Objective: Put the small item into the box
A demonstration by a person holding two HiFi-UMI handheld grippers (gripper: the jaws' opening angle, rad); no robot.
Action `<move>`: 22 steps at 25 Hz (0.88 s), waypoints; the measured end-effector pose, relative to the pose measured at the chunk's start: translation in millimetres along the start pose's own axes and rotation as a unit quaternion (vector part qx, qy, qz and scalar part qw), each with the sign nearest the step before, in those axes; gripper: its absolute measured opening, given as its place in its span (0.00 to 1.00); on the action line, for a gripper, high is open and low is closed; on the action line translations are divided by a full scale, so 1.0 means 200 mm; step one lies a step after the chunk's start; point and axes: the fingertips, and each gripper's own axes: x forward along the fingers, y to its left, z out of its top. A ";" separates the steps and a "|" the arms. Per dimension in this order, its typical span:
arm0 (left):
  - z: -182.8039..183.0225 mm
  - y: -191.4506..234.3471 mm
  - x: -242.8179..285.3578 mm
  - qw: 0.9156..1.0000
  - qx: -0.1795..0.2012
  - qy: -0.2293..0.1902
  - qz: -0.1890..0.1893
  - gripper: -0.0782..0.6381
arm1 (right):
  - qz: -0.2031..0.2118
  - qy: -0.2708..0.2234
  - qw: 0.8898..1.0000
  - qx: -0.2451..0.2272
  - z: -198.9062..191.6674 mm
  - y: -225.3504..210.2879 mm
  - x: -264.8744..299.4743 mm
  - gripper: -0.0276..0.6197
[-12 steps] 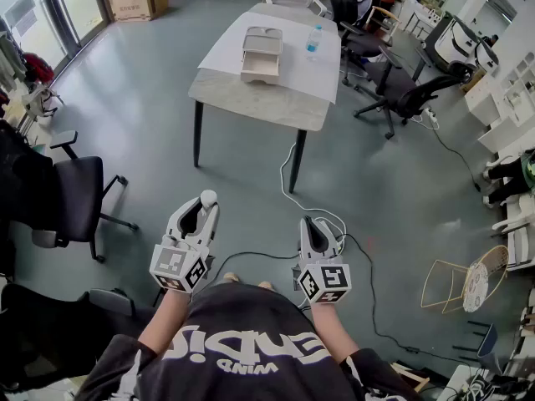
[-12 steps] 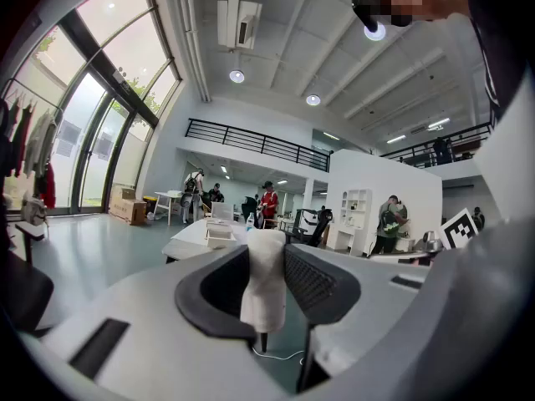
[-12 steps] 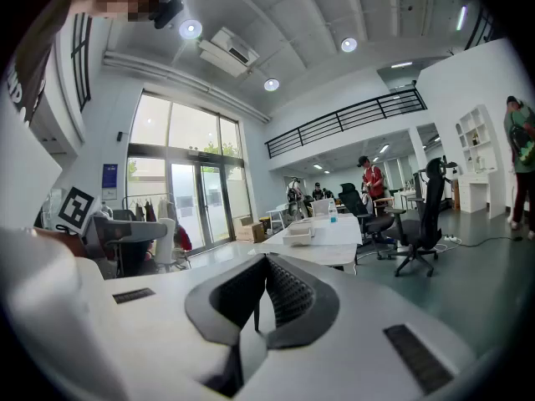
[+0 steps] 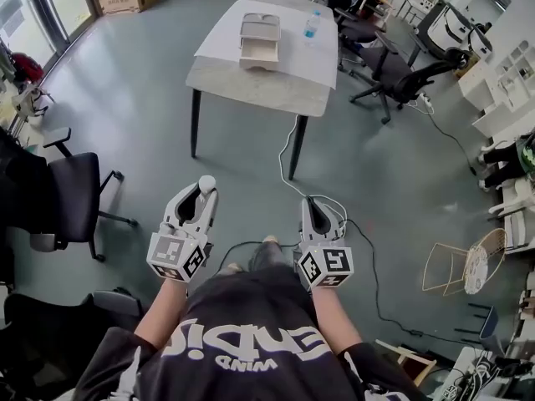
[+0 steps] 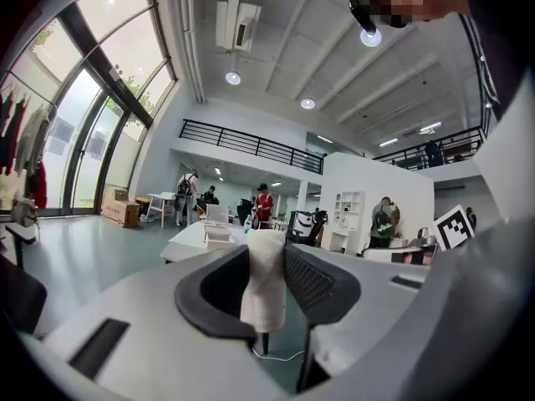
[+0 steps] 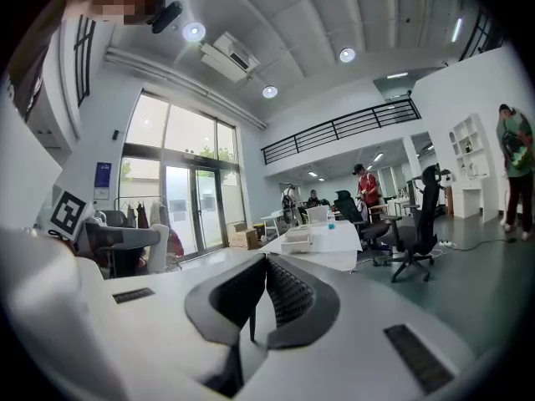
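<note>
The left tool [image 4: 201, 194] sat in the lower left of the head view, its two jaws pinching a small item [image 4: 206, 184], a pale, off-white piece with a rounded top. In the left gripper view the small item [image 5: 263, 284] stood upright in the middle of the frame, between the dark ribbed pads of the left tool [image 5: 266, 267]. Both pads seemed to touch its sides, and its top rose above the jaw tips. What the piece was made of could not be told.

The right tool [image 4: 314, 204] sat in the lower middle of the head view, just right of the left one, the two well apart. In the right gripper view the jaws of the right tool [image 6: 264, 284] were pressed together, or all but so, with nothing between them.

The box [image 4: 259, 40], a light wooden one with an open front, stood on the bench [image 4: 251, 88] at the top centre of the head view, far from both tools across bare grey floor [image 4: 142, 115]. A clear bottle [image 4: 312, 25] with a blue cap stood on the bench just right of the box. In the left gripper view the box [image 5: 219, 235] showed small behind the pinched item, a little to its left.

A dark office chair [image 4: 75, 195] stood at the left edge, and a white cable [image 4: 288, 161] trailed over the floor from under the bench toward the right tool.
</note>
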 end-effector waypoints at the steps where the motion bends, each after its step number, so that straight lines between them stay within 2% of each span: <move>1: 0.00 0.01 0.01 1.000 0.001 -0.001 -0.001 0.30 | -0.004 -0.001 1.000 0.002 0.00 -0.01 0.01 0.08; 5: 0.02 0.05 0.06 1.000 0.003 -0.007 -0.006 0.30 | -0.017 -0.006 1.000 0.008 0.01 -0.04 0.07 0.08; 13: 0.03 0.15 0.22 1.000 0.003 -0.012 -0.013 0.30 | -0.014 -0.015 1.000 0.014 0.02 -0.10 0.28 0.08; 22: 0.06 0.27 0.57 1.000 -0.001 -0.004 -0.007 0.30 | 0.003 -0.017 1.000 0.017 0.10 -0.28 0.65 0.08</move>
